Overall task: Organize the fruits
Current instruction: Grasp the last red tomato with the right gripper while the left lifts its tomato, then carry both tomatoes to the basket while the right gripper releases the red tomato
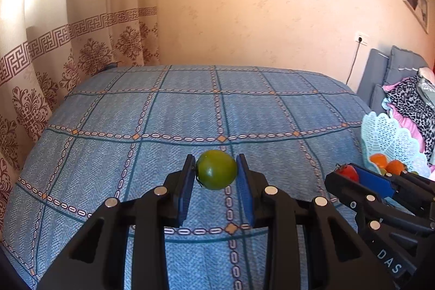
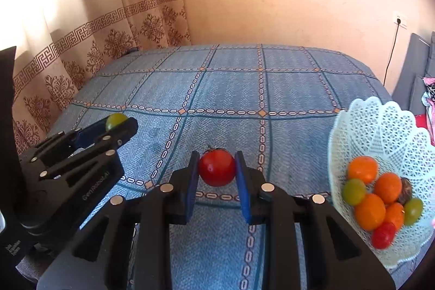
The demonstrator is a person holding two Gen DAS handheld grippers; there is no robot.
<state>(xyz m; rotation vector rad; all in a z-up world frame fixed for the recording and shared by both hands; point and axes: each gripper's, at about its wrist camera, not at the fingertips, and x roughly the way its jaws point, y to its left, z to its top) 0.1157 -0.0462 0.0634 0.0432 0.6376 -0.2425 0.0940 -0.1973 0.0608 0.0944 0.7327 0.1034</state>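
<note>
My left gripper (image 1: 216, 169) is shut on a green tomato (image 1: 216, 169) and holds it above the blue patterned bedspread (image 1: 168, 110). My right gripper (image 2: 216, 167) is shut on a red tomato (image 2: 216, 167), also above the bedspread (image 2: 231, 89). A white lattice basket (image 2: 380, 121) stands at the right and holds several orange, green and red fruits (image 2: 369, 211). The left gripper with its green tomato (image 2: 116, 121) shows at the left of the right wrist view. The right gripper with its red tomato (image 1: 348, 173) shows at the right of the left wrist view, in front of the basket (image 1: 386, 135).
Patterned curtains (image 1: 54, 59) hang to the left of the bed. A plain wall (image 1: 272, 4) lies behind it, with a socket and cable (image 1: 363, 38). A grey headboard and piled clothes (image 1: 413, 99) are at the far right.
</note>
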